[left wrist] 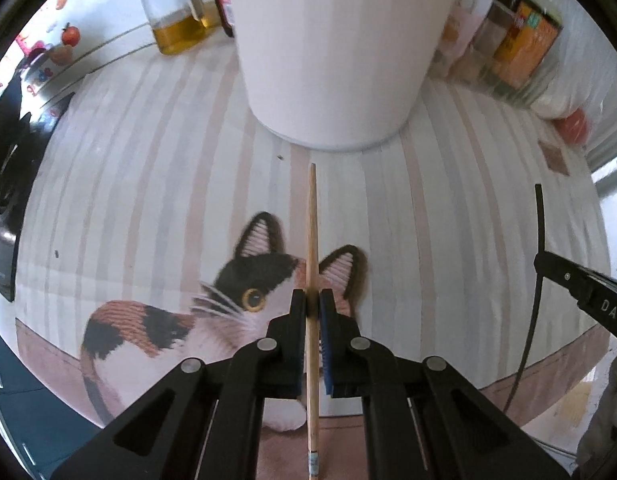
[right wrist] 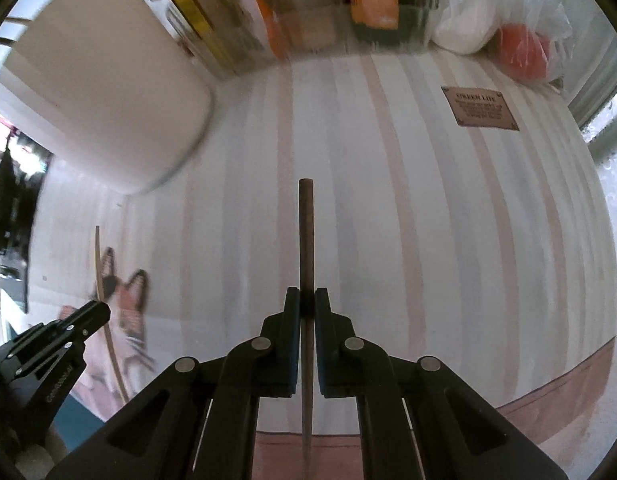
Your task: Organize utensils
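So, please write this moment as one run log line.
left gripper: shut on light wooden chopstick | right gripper: shut on dark brown chopstick

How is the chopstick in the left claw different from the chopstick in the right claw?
Colour: the light wooden chopstick in the left claw is pale tan, while the dark chopstick in the right claw is dark brown.
Forward end: the light one narrows to a thin tip; the dark one ends thick and blunt.
Both are clamped between shut pads above the striped mat.
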Motion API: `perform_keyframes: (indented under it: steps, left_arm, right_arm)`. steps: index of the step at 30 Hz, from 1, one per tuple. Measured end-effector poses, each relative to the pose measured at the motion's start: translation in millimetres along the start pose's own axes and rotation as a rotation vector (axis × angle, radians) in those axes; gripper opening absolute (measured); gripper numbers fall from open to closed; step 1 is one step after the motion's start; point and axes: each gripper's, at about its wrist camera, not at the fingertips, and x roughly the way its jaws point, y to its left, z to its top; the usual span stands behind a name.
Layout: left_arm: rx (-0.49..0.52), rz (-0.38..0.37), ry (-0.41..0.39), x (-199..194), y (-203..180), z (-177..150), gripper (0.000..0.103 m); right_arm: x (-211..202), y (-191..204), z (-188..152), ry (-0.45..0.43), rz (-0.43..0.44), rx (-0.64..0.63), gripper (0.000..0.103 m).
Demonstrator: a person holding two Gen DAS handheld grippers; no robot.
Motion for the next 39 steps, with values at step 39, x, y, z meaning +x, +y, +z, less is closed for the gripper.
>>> perform_keyframes:
  steps: [39]
  left_arm:
    - [-0.035, -0.050, -0.428, -184, 23, 43, 0.004]
  right_arm:
    - [-206, 86, 37, -0.492, 0.212, -0.098, 0.006]
